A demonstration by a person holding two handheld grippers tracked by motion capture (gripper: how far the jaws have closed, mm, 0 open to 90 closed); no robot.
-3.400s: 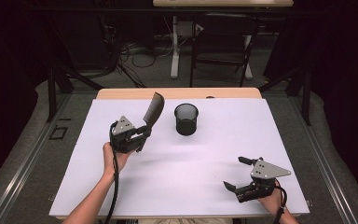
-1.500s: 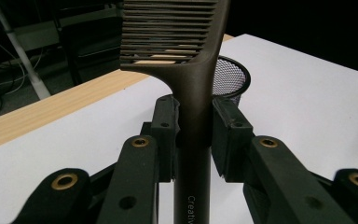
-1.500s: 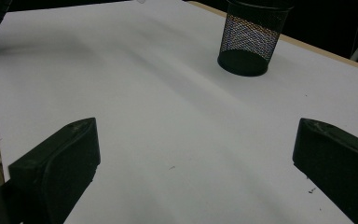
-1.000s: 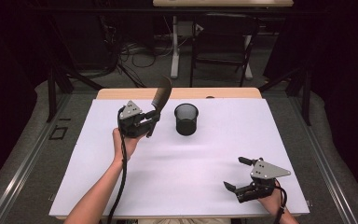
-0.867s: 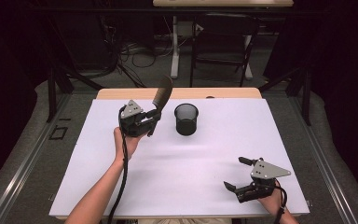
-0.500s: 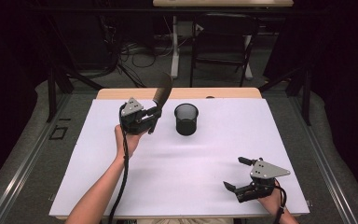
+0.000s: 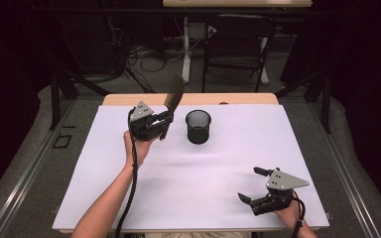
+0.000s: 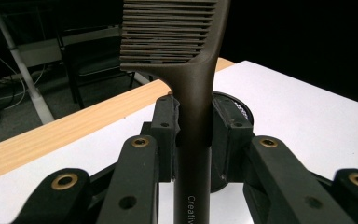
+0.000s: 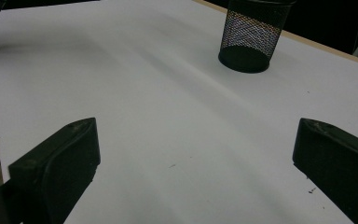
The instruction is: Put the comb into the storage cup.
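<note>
A dark brown comb (image 7: pixel 174 93) stands upright, teeth end up, its handle clamped between the jaws of my left gripper (image 7: pixel 164 123). That gripper hovers over the white table top just left of a black mesh cup (image 7: pixel 198 127). In the left gripper view the comb handle (image 8: pixel 193 93) runs up between the pads, with the cup's rim (image 8: pixel 239 108) close behind them. My right gripper (image 7: pixel 248 184) rests near the table's front right corner, jaws wide apart with nothing between them. From the right gripper view the mesh cup (image 9: pixel 254 37) stands far off on the sheet.
A white sheet (image 7: pixel 213 173) covers the table, with a strip of bare wood (image 7: pixel 238 99) along the far edge. Behind the table are a folding chair (image 7: pixel 235 49), table legs and loose cables on the floor.
Since the oldest frame my left gripper has carried the comb farther from the person and a little toward the mesh cup. Over the last second it has barely shifted. The right gripper has stayed put.
</note>
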